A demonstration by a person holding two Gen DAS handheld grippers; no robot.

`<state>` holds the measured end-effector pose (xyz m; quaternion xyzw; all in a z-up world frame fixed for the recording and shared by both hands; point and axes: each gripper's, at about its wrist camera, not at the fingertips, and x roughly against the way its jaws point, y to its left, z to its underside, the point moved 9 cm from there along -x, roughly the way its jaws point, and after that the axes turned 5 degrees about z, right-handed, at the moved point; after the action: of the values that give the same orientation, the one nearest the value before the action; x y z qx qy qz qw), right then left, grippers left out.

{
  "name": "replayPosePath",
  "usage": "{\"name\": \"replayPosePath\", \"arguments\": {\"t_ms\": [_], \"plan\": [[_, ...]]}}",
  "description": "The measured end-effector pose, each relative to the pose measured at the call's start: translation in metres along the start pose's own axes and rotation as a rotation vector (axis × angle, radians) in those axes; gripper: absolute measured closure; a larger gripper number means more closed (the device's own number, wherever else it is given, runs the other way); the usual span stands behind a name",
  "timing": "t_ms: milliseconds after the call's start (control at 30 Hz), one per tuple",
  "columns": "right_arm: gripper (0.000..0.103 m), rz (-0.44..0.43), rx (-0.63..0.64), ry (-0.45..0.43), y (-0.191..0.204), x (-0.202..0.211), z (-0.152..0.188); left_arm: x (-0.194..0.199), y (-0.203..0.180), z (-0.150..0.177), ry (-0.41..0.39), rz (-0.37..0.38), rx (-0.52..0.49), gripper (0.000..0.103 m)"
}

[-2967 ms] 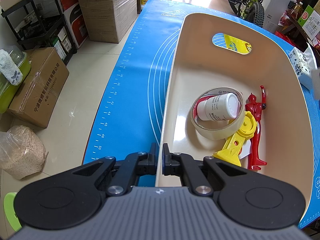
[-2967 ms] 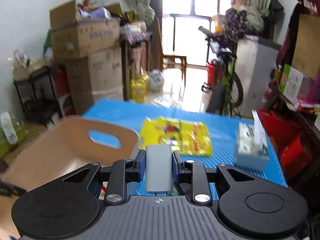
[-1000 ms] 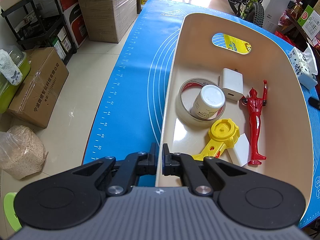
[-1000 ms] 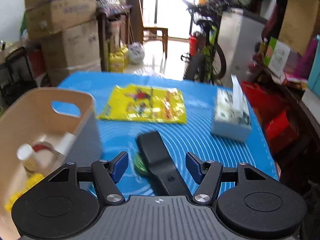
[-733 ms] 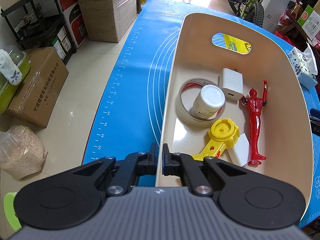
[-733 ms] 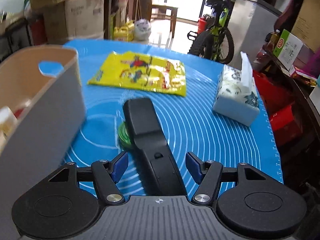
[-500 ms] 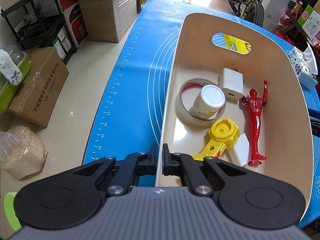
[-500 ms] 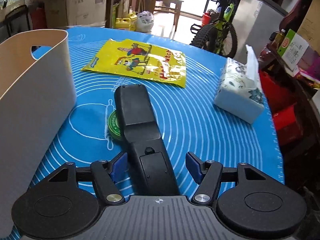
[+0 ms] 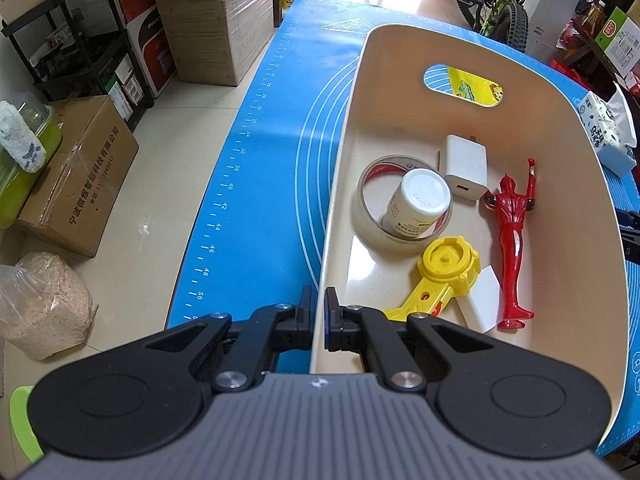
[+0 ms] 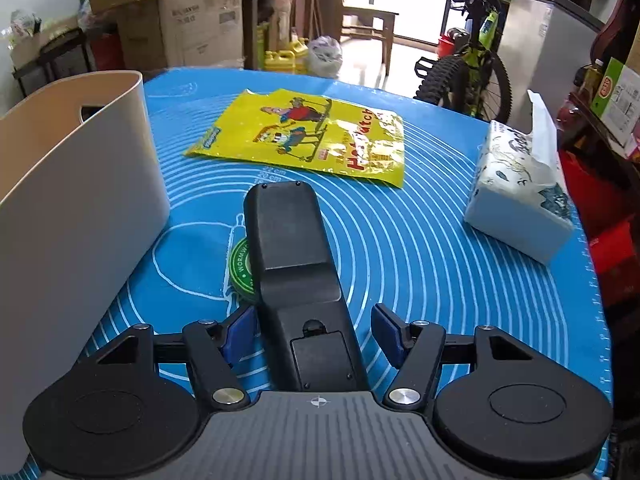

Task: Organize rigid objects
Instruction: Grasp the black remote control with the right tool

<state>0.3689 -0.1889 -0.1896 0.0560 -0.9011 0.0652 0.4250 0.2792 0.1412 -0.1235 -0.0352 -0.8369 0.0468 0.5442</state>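
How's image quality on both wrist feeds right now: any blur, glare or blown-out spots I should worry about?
Left wrist view: sharp, evenly lit, a mild glare patch on the bin floor near the yellow toy; fisheye bends the mat edge. Right wrist view: sharp on the black remote, but the doorway behind is blown out white and the frame corners are dark.

A green bike (image 10: 476,68) stands at one o'clock, big brown boxes (image 10: 200,28) at eleven, yellow jugs (image 10: 286,58) between them.
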Motion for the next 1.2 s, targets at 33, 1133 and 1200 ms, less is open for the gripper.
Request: {"name": "replayPosePath", "arguments": {"t_ms": [33,1133,1200], "plan": [[0.033,-0.012,-0.008,-0.013,-0.001,0.000,0.000,0.000,0.000,0.000,0.000,0.000,0.000,0.097],[0.049,0.001,-0.050,-0.171,0.006,0.043,-0.009,-0.001,-0.001,0.000,0.002,-0.013,-0.008,0.097],[0.049,-0.009,-0.051,-0.192,0.010,0.052,-0.015,-0.001,-0.001,0.000,0.002,-0.014,-0.008,0.097]]}}
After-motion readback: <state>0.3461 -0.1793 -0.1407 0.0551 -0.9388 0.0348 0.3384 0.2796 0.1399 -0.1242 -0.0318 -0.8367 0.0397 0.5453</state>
